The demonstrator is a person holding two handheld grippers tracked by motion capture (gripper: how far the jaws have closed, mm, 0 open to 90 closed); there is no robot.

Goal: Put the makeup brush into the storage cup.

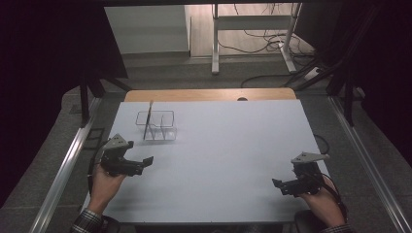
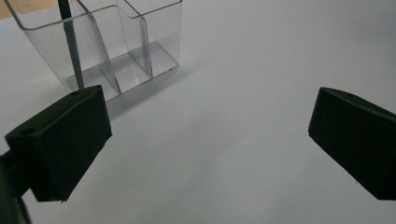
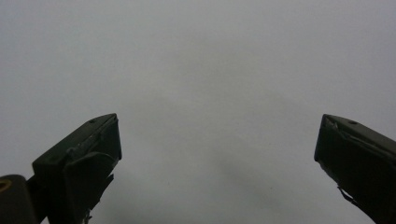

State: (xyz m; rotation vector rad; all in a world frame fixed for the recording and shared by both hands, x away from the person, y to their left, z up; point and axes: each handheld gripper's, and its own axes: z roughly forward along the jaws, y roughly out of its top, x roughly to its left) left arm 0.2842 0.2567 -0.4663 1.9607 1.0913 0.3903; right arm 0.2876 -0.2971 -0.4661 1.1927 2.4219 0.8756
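Left gripper (image 1: 145,162) rests near the white table's (image 1: 218,145) left edge, jaws wide, nothing held. Right gripper (image 1: 279,185) sits near right, jaws wide, nothing held. Clear divided organizer (image 1: 156,125) stands far left, just beyond left gripper; pencil (image 1: 148,119) upright inside its left compartment

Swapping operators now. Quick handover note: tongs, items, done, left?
Left tongs: open, empty, just short of the clear organizer.
Right tongs: open, empty, over bare white table at the near right.
Items: the organizer stands upright at far left; one pencil stands in its left compartment.
Done: pencil is in the organizer.
Left: nothing else lies loose on the table; the other compartments look empty.
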